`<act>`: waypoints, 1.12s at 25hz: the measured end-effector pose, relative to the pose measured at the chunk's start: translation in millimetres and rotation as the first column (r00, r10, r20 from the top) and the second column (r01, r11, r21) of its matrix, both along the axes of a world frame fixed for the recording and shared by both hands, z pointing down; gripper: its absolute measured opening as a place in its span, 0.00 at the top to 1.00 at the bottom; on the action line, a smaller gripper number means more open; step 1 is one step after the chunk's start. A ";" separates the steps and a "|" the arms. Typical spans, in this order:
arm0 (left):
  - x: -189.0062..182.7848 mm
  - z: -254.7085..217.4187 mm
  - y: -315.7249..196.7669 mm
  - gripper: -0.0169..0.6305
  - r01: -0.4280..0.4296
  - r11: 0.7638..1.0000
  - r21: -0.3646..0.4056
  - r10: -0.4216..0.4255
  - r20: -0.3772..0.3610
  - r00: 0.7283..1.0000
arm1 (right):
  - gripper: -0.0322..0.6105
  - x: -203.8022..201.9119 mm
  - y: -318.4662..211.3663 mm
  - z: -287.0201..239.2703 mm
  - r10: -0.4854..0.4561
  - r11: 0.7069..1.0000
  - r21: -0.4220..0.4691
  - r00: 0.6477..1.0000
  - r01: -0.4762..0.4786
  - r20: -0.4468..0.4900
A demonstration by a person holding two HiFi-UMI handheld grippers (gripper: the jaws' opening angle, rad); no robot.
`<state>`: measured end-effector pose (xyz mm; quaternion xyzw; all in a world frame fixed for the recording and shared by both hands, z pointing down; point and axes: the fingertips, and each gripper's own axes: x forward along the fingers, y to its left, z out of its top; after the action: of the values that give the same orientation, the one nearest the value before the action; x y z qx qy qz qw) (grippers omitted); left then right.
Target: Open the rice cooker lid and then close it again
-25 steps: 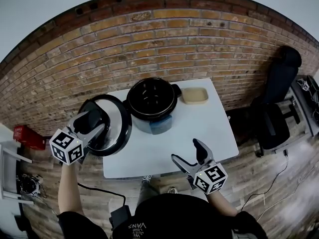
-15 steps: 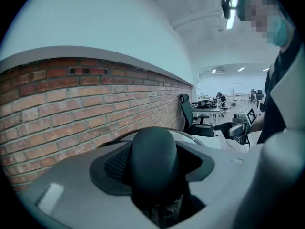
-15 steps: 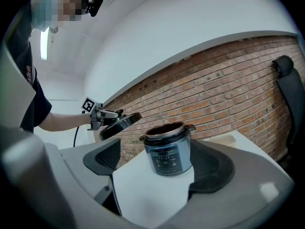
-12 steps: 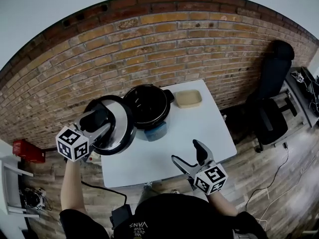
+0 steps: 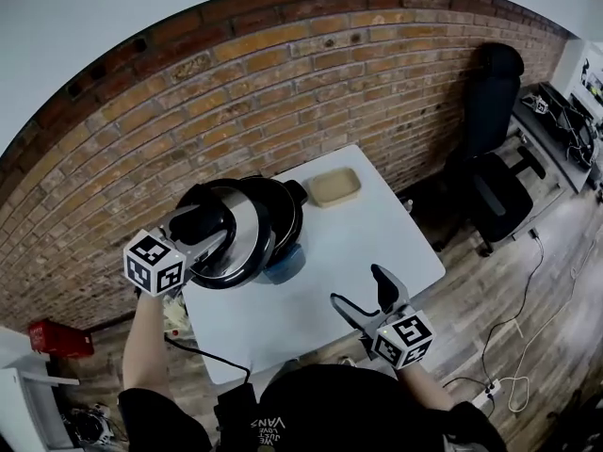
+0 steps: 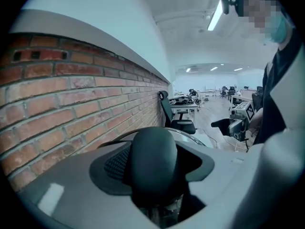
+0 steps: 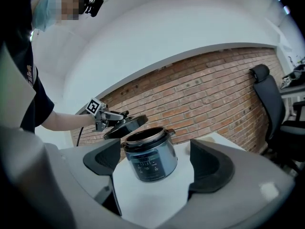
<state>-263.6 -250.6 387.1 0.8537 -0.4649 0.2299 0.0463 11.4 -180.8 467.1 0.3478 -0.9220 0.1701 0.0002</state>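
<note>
The rice cooker (image 5: 285,252) stands on the white table (image 5: 358,243) with its pot open; in the right gripper view the cooker (image 7: 150,162) shows a silver body and a front panel. My left gripper (image 5: 205,231) is shut on the black knob (image 6: 153,161) of the round lid (image 5: 243,243). The lid (image 7: 125,126) hangs tilted over the cooker's left rim. My right gripper (image 5: 364,299) is open and holds nothing, low over the table's near edge, apart from the cooker. In its own view the right gripper (image 7: 155,162) faces the cooker.
A shallow tan container (image 5: 334,186) lies on the table behind and right of the cooker. A brick wall (image 5: 283,73) runs behind the table. A black office chair (image 5: 490,149) stands at the right. A black cable (image 5: 203,356) hangs off the table's left front.
My left gripper has carried the lid to the right, from beside the cooker to over its left rim. The right gripper has barely shifted.
</note>
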 end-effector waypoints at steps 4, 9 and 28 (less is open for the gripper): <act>21.3 11.7 -30.4 0.54 -0.095 0.995 -0.027 0.095 0.006 0.995 | 0.25 12.2 -3.8 3.8 0.086 0.996 -0.015 0.996 -0.086 0.003; 42.3 31.2 -53.2 0.54 -0.190 0.980 -0.062 0.190 0.006 0.982 | 0.24 24.2 -4.0 7.5 0.173 0.985 -0.029 0.985 -0.173 -0.003; 51.2 54.8 -68.9 0.54 -0.389 0.915 -0.103 0.396 0.058 0.916 | 0.24 11.1 -2.3 17.4 0.239 0.968 -0.064 0.970 -0.241 -0.038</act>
<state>-212.4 -319.5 441.9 0.9172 -0.2746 0.2882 0.0191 22.5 -183.2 484.4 0.4592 -0.8666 0.1951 0.0053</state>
